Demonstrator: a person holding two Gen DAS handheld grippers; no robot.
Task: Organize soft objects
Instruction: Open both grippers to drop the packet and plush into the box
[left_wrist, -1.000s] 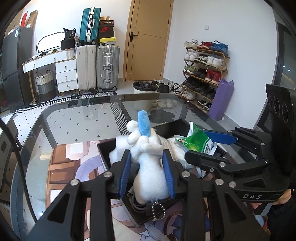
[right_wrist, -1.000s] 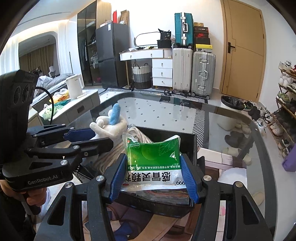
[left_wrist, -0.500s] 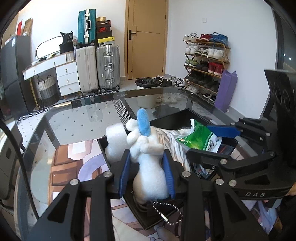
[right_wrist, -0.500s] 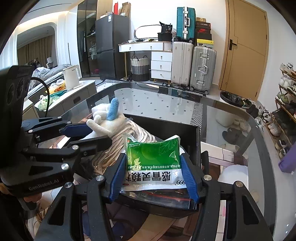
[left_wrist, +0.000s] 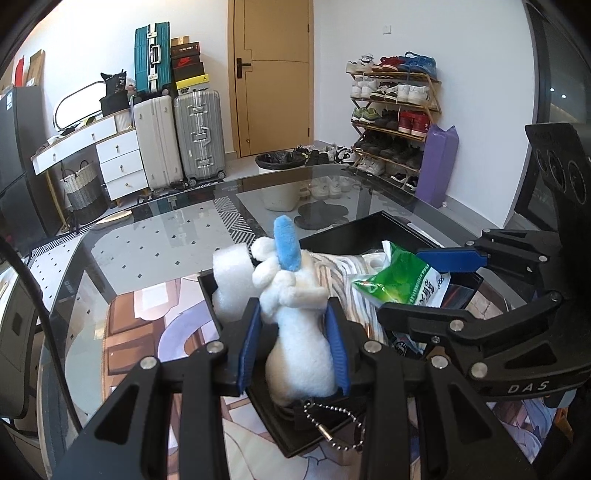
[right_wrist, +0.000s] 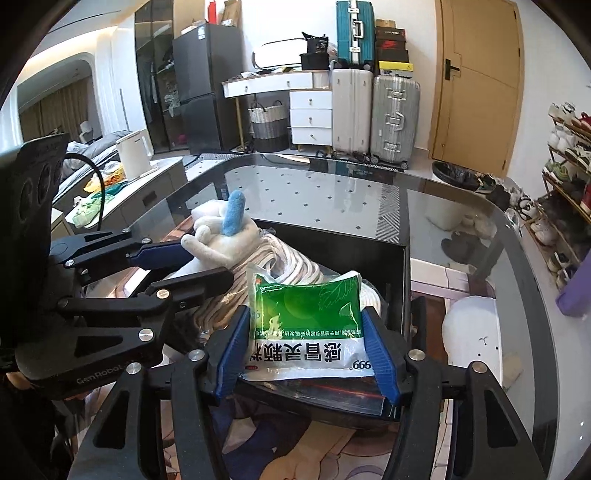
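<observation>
The left gripper was closed on the white plush toy, its blue pads pressed into the toy's body at lower centre of the left wrist frame. The toy stood upright over the near corner of the black tray, its blue ear pointing up and its ball chain hanging over the tray rim.

The right gripper had just been opening; the green medicine sachet lay between the pads at centre of the right wrist frame, with a visible gap on each side, so it was released. The sachet rested on the striped cloth inside the tray.

A white foam block also sat in the tray, behind and left of the toy.

Judged progress: the sachet, cloth and foam block were already in the tray on the glass surface. The toy was not yet released; setting it down appeared to be the step remaining
</observation>
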